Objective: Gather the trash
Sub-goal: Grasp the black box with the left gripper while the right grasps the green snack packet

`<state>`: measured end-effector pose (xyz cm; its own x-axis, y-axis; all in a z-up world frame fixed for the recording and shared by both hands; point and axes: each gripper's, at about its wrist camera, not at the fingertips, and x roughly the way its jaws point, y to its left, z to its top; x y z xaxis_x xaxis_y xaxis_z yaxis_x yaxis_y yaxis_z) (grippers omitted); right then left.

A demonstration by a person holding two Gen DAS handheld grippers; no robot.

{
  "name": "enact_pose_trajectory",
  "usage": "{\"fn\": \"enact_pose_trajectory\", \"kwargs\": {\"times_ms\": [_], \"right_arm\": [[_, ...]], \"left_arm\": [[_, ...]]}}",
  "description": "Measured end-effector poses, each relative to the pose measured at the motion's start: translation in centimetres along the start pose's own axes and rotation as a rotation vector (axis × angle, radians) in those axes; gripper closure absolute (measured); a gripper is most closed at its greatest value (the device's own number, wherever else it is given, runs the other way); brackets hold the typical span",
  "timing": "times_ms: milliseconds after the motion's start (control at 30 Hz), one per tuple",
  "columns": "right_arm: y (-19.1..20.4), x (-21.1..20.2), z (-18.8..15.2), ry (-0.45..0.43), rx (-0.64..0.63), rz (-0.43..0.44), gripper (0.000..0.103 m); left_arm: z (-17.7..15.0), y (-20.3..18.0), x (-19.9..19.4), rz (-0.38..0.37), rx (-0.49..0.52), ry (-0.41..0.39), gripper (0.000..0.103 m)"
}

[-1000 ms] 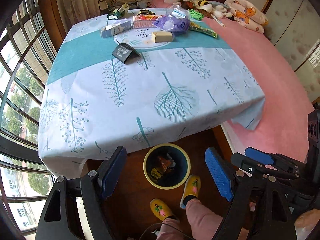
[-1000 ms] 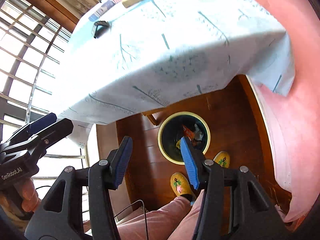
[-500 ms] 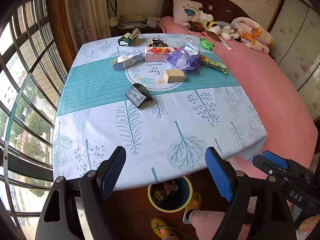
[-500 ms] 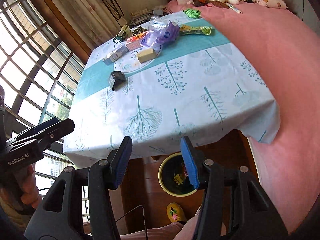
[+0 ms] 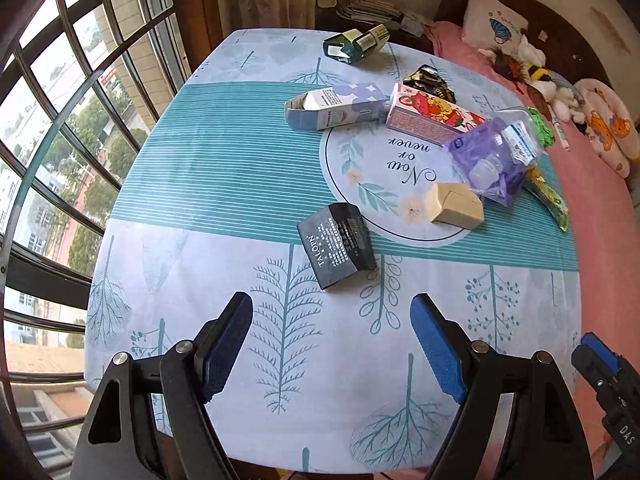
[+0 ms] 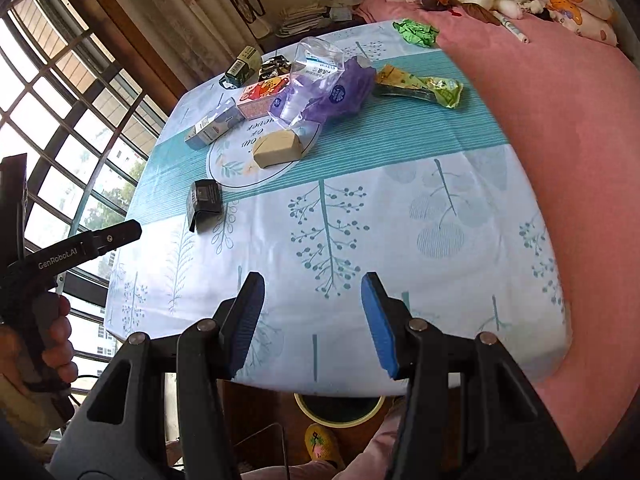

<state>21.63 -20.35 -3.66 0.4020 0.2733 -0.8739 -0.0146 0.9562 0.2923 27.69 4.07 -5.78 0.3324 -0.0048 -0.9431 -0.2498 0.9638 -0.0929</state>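
Left wrist view
Left gripper (image 5: pixel 332 344): jaws spread wide with nothing between them, over the near part of the table (image 5: pixel 200 312).
Black pack (image 5: pixel 338 246): flat on the cloth, just beyond the jaws, nearest of the trash.
Tan box (image 5: pixel 456 206): on the printed circle mid-table, right of the black pack.
Purple bag (image 5: pixel 494 160): just behind the tan box, toward the right edge.
Red box (image 5: pixel 430 120): touching the purple bag, far side of the circle.
Blue carton (image 5: pixel 334 106): on its side, left of the red box.
Green carton (image 5: pixel 356 44): near the far edge.
Right gripper (image 5: pixel 612 392): partly visible at the lower right, off the table's right edge.

Right wrist view
Right gripper (image 6: pixel 312 320): jaws released, about half spread, empty, above the near edge.
Left gripper (image 6: pixel 86 248): held in a hand (image 6: pixel 52 344) off the left edge.
Green wrapper (image 6: pixel 420 88): flat by the right edge.
Crumpled paper (image 6: pixel 416 31): at the far right corner.
Bin (image 6: pixel 340 408): on the floor under the near edge, mostly hidden.
Bed (image 6: pixel 560 128): pink, along the right edge.
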Motion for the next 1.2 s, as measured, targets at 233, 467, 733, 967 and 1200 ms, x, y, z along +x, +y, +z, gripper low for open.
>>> {"fn": "enact_pose_trajectory", "kwargs": {"times_ms": [233,467,733,967,1200], "right_arm": [[-3.4,3.8,7.5,0.038,-0.123,0.032,0.056],[-6.0,6.6,11.9,0.066,-0.241,0.031,0.052],[-8.2,8.6,17.0,0.034,-0.409,-0.055,0.038],[-10.8,13.2,20.6,0.124,-0.460,-0.075,0.035],[-12.8,17.1,22.3,0.194,-0.445,-0.084,0.035]], "left_arm": [[2.9,-1.6,6.3,0.111,-0.092,0.073,0.025],[4.2,-2.3,10.1,0.164,-0.151,0.126,0.052],[4.7,-5.9,10.8,0.172,-0.073,0.100,0.072],[4.0,-8.2,9.4,0.132,-0.045,0.083,0.073],[3.5,-9.0,8.4,0.127,-0.027,0.086,0.073]]}}
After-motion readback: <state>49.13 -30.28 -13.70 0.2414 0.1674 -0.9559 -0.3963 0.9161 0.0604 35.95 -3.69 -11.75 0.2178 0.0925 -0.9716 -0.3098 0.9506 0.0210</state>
